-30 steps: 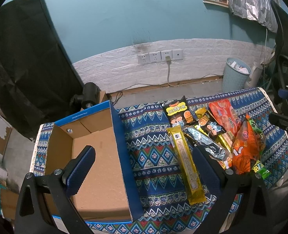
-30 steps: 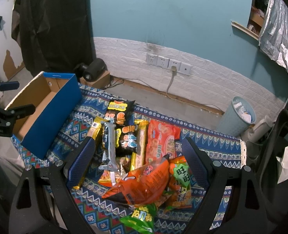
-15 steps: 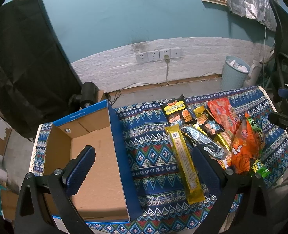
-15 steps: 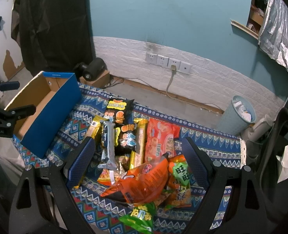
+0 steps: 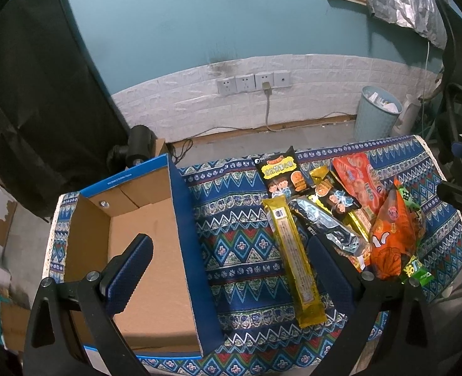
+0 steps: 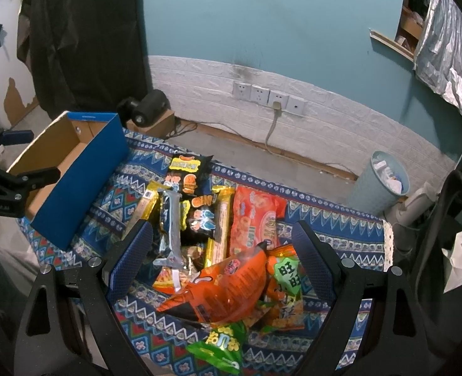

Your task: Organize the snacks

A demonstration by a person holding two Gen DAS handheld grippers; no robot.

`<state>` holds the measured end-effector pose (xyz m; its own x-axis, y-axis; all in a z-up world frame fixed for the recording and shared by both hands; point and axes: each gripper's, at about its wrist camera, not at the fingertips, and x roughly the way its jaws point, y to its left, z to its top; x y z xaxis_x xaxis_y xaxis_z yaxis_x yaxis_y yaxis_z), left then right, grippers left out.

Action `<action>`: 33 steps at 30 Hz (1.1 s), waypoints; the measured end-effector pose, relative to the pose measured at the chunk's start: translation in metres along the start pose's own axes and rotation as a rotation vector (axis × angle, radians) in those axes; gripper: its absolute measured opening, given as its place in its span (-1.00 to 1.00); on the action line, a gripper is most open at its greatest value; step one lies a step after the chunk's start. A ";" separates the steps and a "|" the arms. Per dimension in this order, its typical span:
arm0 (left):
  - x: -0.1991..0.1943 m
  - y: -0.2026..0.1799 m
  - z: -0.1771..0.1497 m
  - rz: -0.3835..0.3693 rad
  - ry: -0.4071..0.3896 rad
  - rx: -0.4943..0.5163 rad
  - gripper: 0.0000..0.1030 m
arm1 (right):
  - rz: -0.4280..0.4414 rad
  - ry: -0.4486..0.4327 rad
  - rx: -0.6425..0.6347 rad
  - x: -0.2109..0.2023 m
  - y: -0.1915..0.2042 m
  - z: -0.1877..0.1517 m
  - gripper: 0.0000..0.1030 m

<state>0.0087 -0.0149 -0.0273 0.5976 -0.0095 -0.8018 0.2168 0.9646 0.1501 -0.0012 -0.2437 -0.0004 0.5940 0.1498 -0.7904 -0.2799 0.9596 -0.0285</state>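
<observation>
While the left gripper [image 5: 227, 260] hangs spread wide over the blue cardboard box [image 5: 180, 219] (nothing inside), the right gripper [image 6: 221, 250] hovers equally agape above the snack pile [image 6: 218, 238] lying right of that box on the patterned cloth [image 5: 240, 250]. Green packet [image 6: 285, 274] reads 旺旺; other print is unreadable.

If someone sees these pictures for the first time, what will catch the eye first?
Probably the bright heap of snack packets on the right part of the patterned cloth, with a big orange bag on top. Next comes the blue cardboard box at the left, with nothing in it. Both claws, left and right, hang open above.
</observation>
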 end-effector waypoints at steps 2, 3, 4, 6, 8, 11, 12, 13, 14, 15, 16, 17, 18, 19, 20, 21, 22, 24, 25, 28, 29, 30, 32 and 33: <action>0.002 -0.001 0.000 -0.003 0.006 -0.002 0.95 | -0.001 0.000 -0.001 -0.001 -0.001 0.000 0.73; 0.003 -0.001 0.000 -0.004 0.010 -0.002 0.95 | -0.001 0.001 0.000 -0.001 -0.001 0.000 0.73; 0.004 -0.002 0.000 -0.004 0.013 -0.002 0.95 | -0.001 0.001 0.000 -0.001 -0.001 0.000 0.73; 0.006 -0.004 0.000 -0.003 0.018 0.000 0.95 | 0.000 0.001 0.001 -0.001 -0.001 -0.001 0.73; 0.008 -0.005 0.000 0.000 0.023 0.000 0.95 | 0.000 0.002 0.004 -0.002 -0.003 -0.002 0.73; 0.010 -0.007 0.001 -0.003 0.033 -0.005 0.95 | 0.001 0.003 0.010 -0.003 -0.005 -0.002 0.73; 0.011 -0.008 0.002 -0.005 0.037 -0.007 0.95 | 0.002 0.003 0.012 -0.004 -0.006 -0.003 0.73; 0.012 -0.008 0.002 -0.007 0.038 -0.007 0.95 | 0.002 0.002 0.014 -0.004 -0.008 -0.003 0.73; 0.014 -0.008 0.003 -0.008 0.040 -0.008 0.95 | 0.001 0.002 0.017 -0.004 -0.009 -0.004 0.73; 0.015 -0.010 0.003 -0.008 0.044 -0.007 0.95 | 0.001 0.003 0.018 -0.005 -0.010 -0.005 0.73; 0.017 -0.010 0.003 -0.009 0.049 -0.008 0.95 | 0.000 0.004 0.020 -0.005 -0.012 -0.005 0.73; 0.018 -0.011 0.003 -0.011 0.053 -0.008 0.95 | -0.002 0.004 0.022 -0.005 -0.013 -0.006 0.73; 0.021 -0.012 0.003 -0.014 0.061 -0.009 0.95 | -0.004 0.004 0.024 -0.005 -0.015 -0.007 0.73; 0.025 -0.013 0.004 -0.019 0.070 -0.010 0.95 | -0.006 0.007 0.027 -0.005 -0.017 -0.008 0.73; 0.029 -0.015 0.004 -0.020 0.079 -0.009 0.95 | -0.008 0.011 0.030 -0.004 -0.020 -0.009 0.73; 0.032 -0.016 0.004 -0.016 0.084 -0.007 0.95 | -0.009 0.018 0.034 -0.002 -0.022 -0.010 0.73; 0.037 -0.019 0.004 -0.002 0.091 -0.003 0.95 | -0.011 0.026 0.038 -0.001 -0.024 -0.011 0.73; 0.047 -0.024 0.005 0.011 0.107 0.001 0.95 | -0.024 0.048 0.045 0.005 -0.030 -0.015 0.73; 0.055 -0.027 0.007 0.005 0.122 -0.002 0.95 | -0.034 0.061 0.047 0.008 -0.034 -0.017 0.73; 0.069 -0.033 0.008 -0.019 0.157 -0.013 0.95 | -0.058 0.084 0.056 0.016 -0.047 -0.021 0.73; 0.072 -0.034 0.007 -0.028 0.166 -0.017 0.95 | -0.070 0.097 0.065 0.021 -0.054 -0.022 0.73; 0.078 -0.037 0.007 -0.037 0.180 -0.019 0.95 | -0.078 0.110 0.074 0.025 -0.060 -0.024 0.73; 0.088 -0.042 0.006 -0.052 0.203 -0.015 0.95 | -0.090 0.145 0.100 0.038 -0.075 -0.027 0.73; 0.091 -0.044 0.005 -0.056 0.214 -0.015 0.95 | -0.096 0.163 0.108 0.044 -0.081 -0.029 0.73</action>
<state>0.0577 -0.0592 -0.1038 0.4070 -0.0086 -0.9134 0.2328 0.9679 0.0946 0.0256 -0.3219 -0.0504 0.4821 0.0242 -0.8758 -0.1401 0.9889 -0.0498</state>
